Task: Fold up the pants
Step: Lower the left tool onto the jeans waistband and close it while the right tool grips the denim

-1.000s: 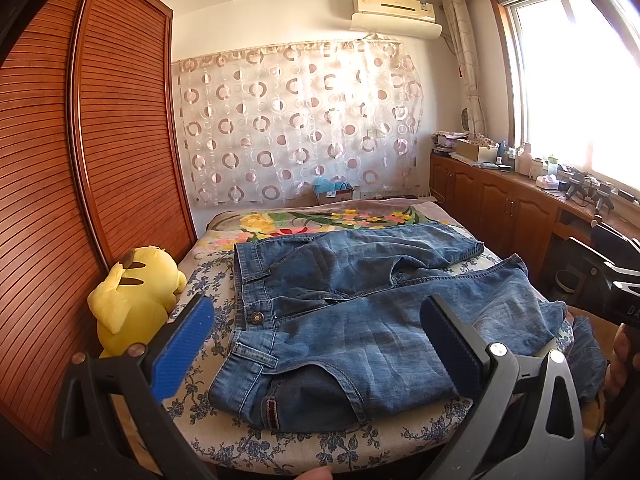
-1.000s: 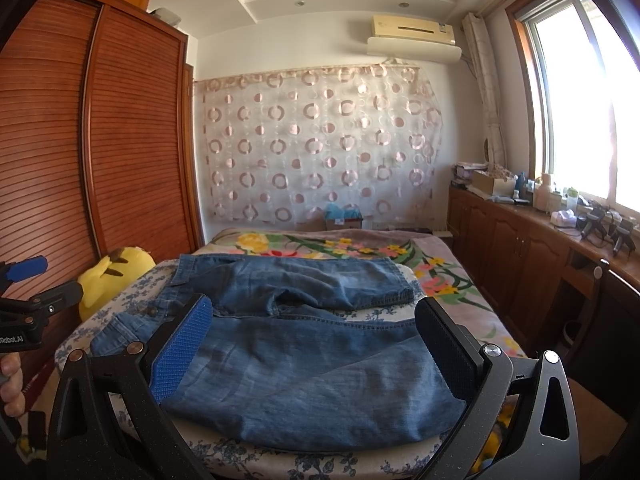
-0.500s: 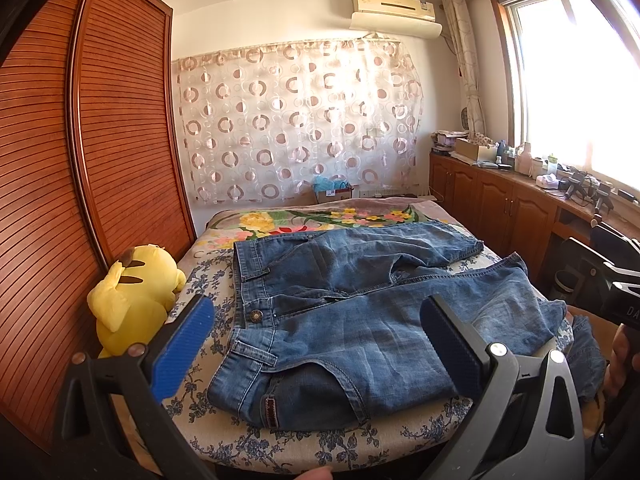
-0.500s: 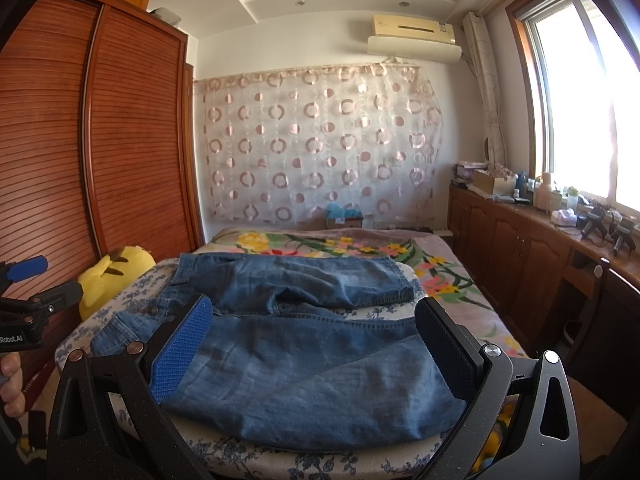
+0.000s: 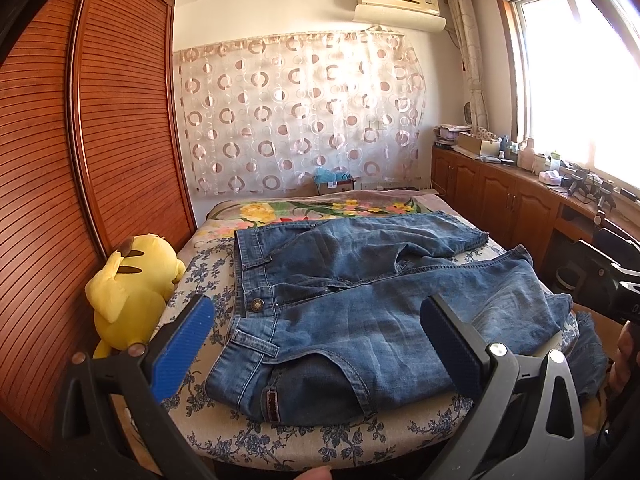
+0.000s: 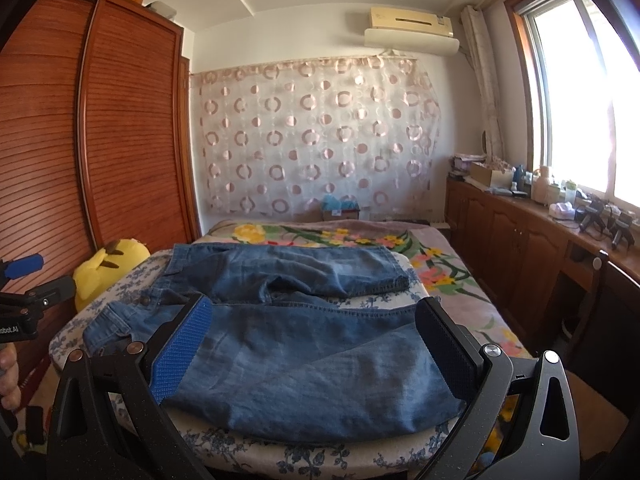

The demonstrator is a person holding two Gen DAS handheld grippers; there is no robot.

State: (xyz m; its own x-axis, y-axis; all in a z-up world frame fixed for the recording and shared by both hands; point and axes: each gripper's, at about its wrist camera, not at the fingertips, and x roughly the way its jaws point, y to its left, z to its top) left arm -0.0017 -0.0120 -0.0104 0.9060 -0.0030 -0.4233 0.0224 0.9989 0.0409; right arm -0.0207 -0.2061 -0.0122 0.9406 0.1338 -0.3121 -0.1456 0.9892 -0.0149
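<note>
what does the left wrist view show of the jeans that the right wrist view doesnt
Only the left wrist view shows the brown waistband patch and the near leg's end hanging off the bed's right edge. Only the right wrist view shows the far leg's hem with bedspread beyond it, and the left tool from outside. Both show the jeans spread unfolded on the bed, the yellow plush toy, and an open tool in front.

1. Blue denim jeans (image 5: 360,312), spread flat, unfolded, legs splayed apart.
2. Waistband button beyond left gripper's (image 5: 316,344) left finger; near leg lies between and beyond right gripper's (image 6: 312,344) fingers.
</note>
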